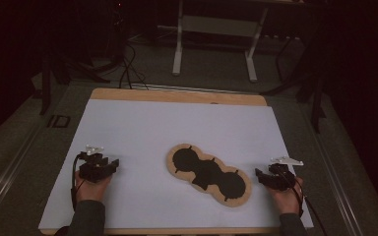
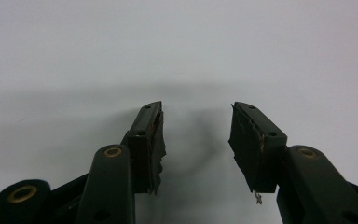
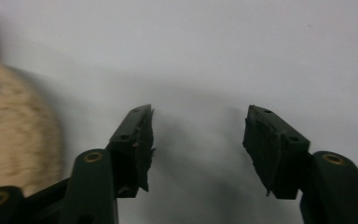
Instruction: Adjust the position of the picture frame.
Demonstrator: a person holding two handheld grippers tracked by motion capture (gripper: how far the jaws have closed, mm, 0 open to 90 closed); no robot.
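Observation:
A wooden board (image 1: 209, 173) with three joined round black recesses lies slantwise on the white table sheet (image 1: 177, 123), right of centre. My left gripper (image 1: 114, 163) rests low on the sheet at the left, well apart from the board, held by a hand. Its jaws stand open with bare white sheet between them, as the left gripper view shows (image 2: 196, 140). My right gripper (image 1: 259, 175) sits just right of the board's near end, also open and empty (image 3: 198, 144). The board's pale wooden edge (image 3: 14, 126) appears blurred at the left of the right gripper view.
The white sheet covers a wooden tabletop (image 1: 177, 94) whose far edge shows. Beyond the table stands a white metal frame (image 1: 216, 44) on a dark floor, with cables (image 1: 128, 69) at the left.

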